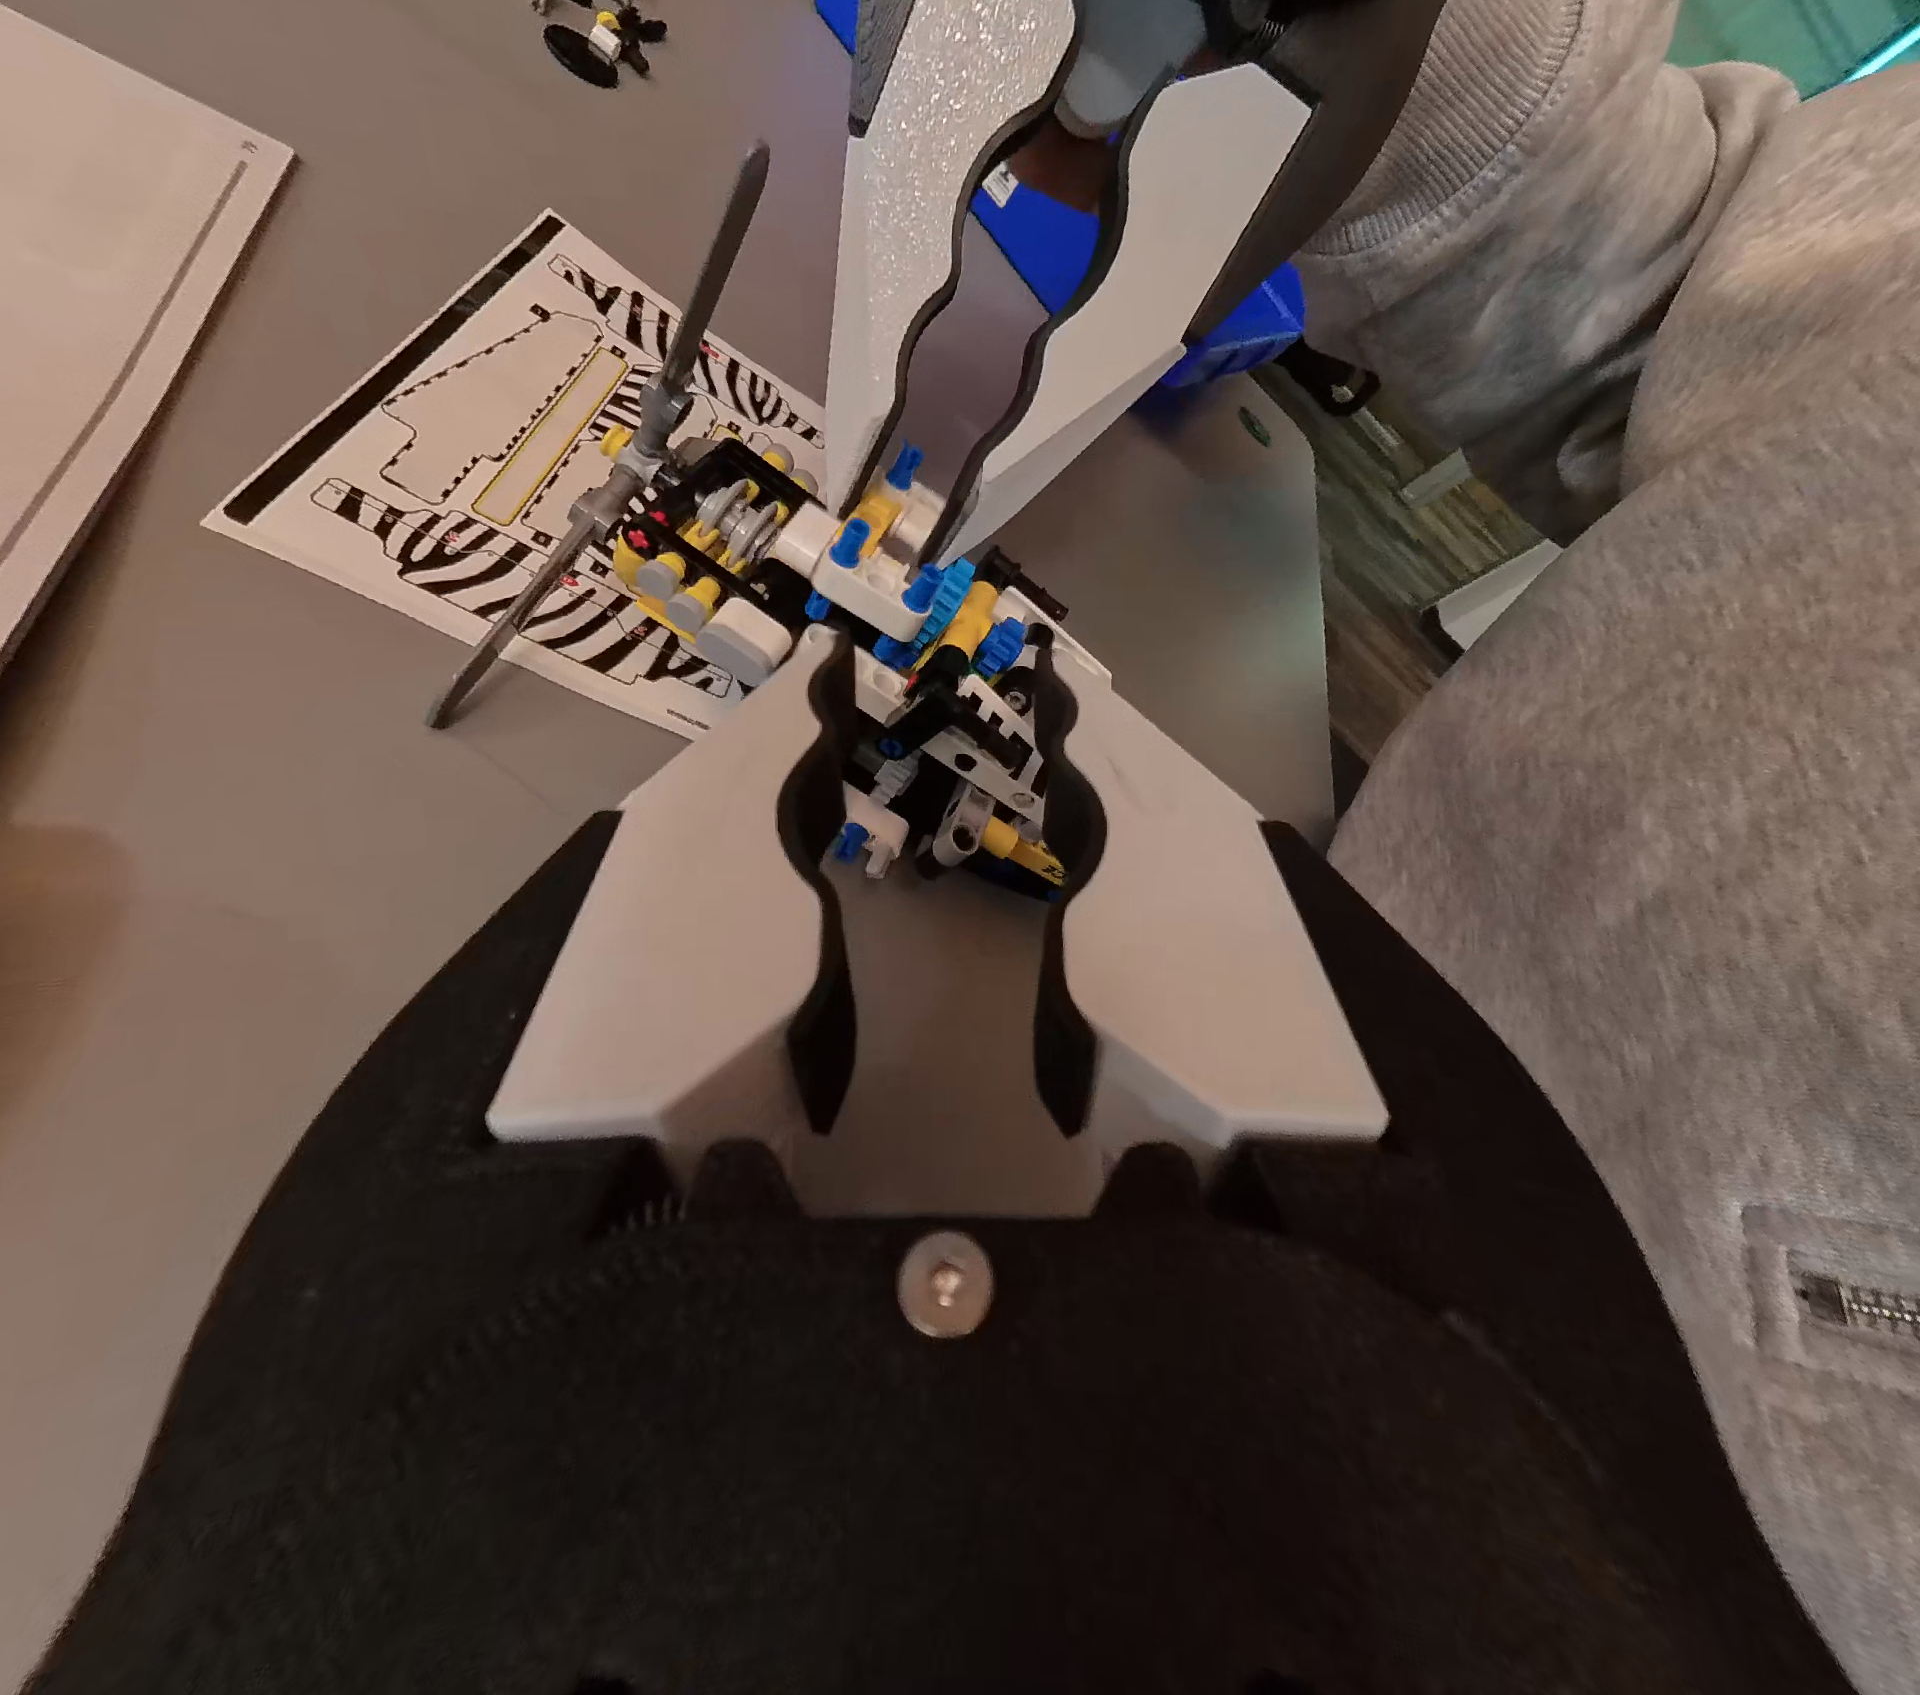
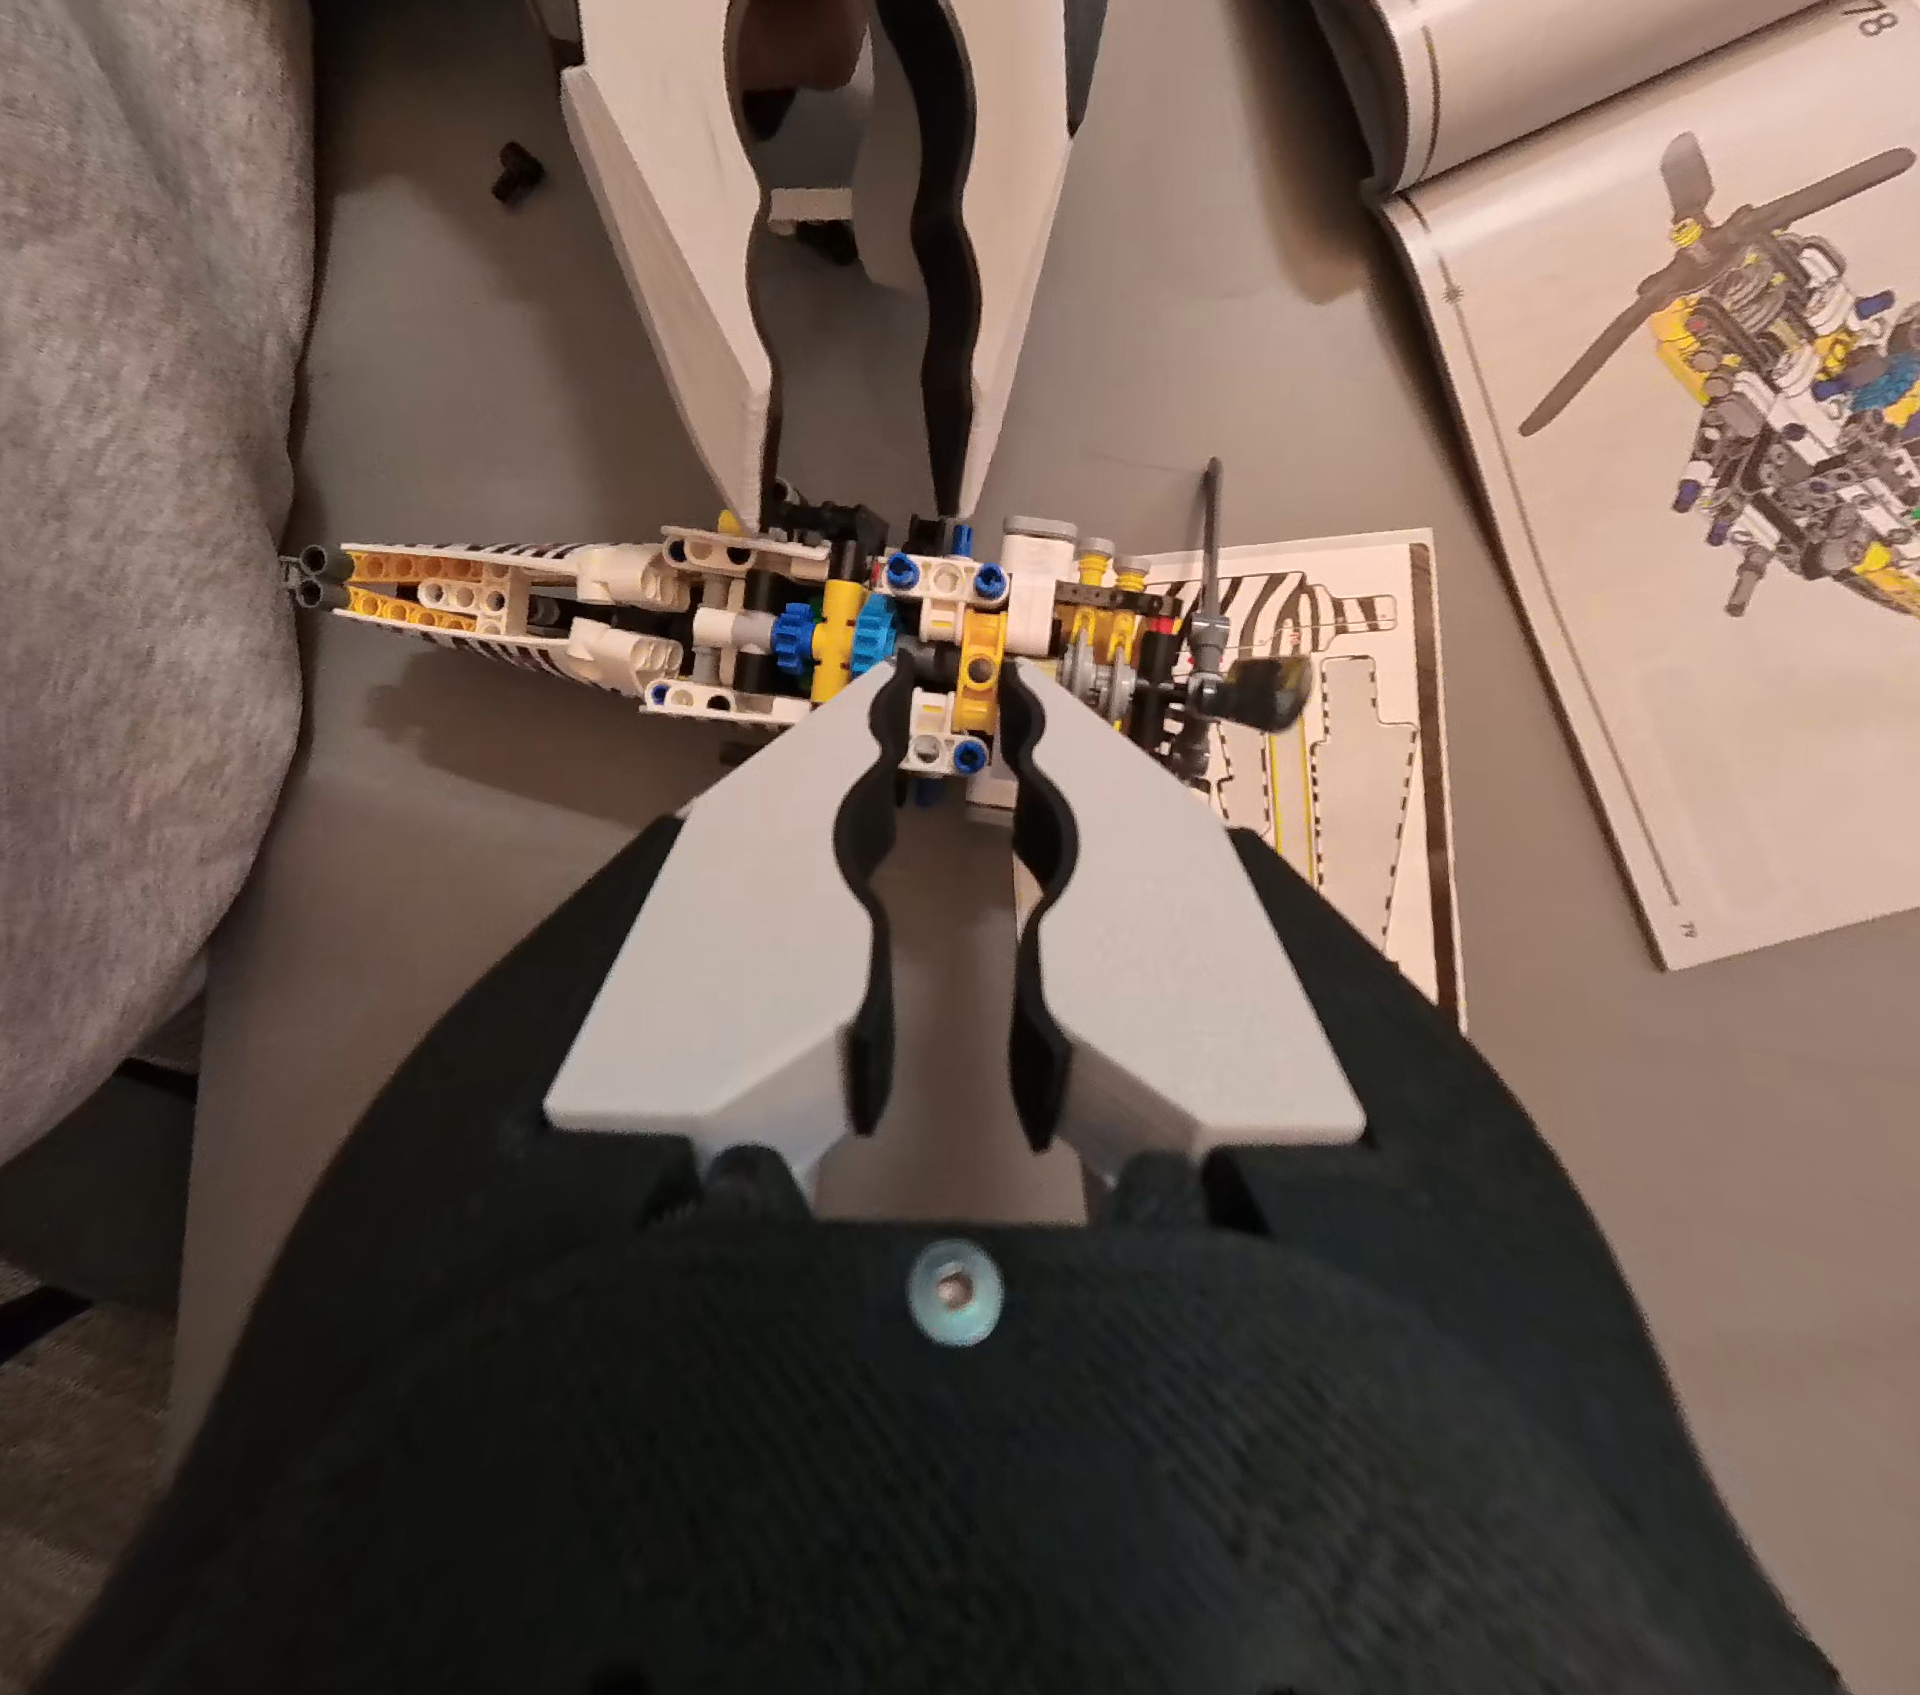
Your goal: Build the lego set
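Observation:
The lego model [image 1: 748,544], a white, yellow and black plane with blue pins, gears and a grey propeller [image 1: 675,398], is held between both grippers over the grey table. My left gripper [image 1: 935,648] is closed on its body near the blue gears. My right gripper [image 2: 958,679] is shut on the white and yellow beam part at the middle of the model [image 2: 831,627]. The right gripper [image 1: 899,528] comes in from above in the left wrist view. The left gripper [image 2: 857,502] comes in from the far side in the right wrist view. The model's striped tail [image 2: 468,596] points at the person.
A zebra-striped sticker sheet [image 1: 468,419] lies under the propeller end. An open instruction booklet [image 2: 1558,87] lies to the right. Several loose small parts [image 1: 592,4] sit farther off, and a small black piece [image 2: 516,173] lies alone. A blue box [image 1: 1039,232] and a person's grey sweater [image 1: 1610,710] are close by. My left and right fingertips are right by each other. From the left gripper's tips to the small black piece [image 2: 516,173] is close to 15 cm.

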Action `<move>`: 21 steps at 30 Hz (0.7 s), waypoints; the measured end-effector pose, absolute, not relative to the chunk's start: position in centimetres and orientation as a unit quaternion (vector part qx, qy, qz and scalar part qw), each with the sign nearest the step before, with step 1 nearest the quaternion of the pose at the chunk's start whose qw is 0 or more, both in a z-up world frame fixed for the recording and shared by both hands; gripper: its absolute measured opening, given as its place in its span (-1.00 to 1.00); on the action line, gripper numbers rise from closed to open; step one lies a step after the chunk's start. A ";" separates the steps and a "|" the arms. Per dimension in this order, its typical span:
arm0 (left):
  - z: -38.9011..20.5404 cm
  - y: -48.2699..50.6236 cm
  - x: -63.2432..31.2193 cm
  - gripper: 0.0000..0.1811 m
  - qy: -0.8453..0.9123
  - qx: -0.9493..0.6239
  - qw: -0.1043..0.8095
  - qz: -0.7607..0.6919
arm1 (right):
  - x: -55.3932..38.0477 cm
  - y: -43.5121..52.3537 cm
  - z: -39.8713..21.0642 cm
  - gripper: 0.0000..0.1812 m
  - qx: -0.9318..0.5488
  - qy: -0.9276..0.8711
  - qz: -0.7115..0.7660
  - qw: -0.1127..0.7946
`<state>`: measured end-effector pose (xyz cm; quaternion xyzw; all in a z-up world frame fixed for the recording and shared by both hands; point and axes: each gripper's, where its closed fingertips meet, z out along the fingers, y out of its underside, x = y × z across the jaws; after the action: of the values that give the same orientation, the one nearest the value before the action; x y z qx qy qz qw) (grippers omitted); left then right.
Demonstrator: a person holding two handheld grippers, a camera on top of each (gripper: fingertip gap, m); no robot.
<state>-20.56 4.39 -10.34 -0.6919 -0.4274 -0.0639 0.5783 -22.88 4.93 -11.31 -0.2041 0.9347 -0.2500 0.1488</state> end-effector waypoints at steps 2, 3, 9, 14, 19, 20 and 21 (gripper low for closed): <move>-10.5 4.4 -20.6 -0.57 -0.429 -0.696 0.573 -0.059 | -22.9 4.9 -11.3 -0.83 -0.201 0.934 -0.253 0.154; -10.6 4.5 -20.6 -0.56 -0.429 -0.698 0.571 -0.056 | -22.9 4.9 -11.2 -0.83 -0.199 0.933 -0.256 0.157; -10.7 4.8 -20.4 -0.56 -0.423 -0.705 0.567 -0.057 | -22.8 4.8 -10.9 -0.83 -0.197 0.929 -0.265 0.167; -10.7 5.0 -20.3 -0.54 -0.418 -0.708 0.567 -0.061 | -23.0 5.1 -10.1 -0.74 -0.178 0.926 -0.288 0.168; -10.6 4.9 -20.4 -0.52 -0.409 -0.715 0.566 -0.040 | -22.7 5.7 -10.1 -0.48 -0.149 0.918 -0.329 0.164; -10.5 4.9 -20.4 -0.52 -0.406 -0.715 0.568 -0.034 | -22.5 5.9 -10.1 -0.46 -0.143 0.916 -0.338 0.162; -10.3 4.9 -20.5 -0.52 -0.403 -0.714 0.571 -0.030 | -22.5 5.9 -10.2 -0.44 -0.138 0.915 -0.346 0.155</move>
<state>-20.45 4.90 -10.29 -0.7140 -0.4034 -0.0304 0.5714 -22.47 5.94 -10.23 -0.1376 0.9152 -0.3456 0.1550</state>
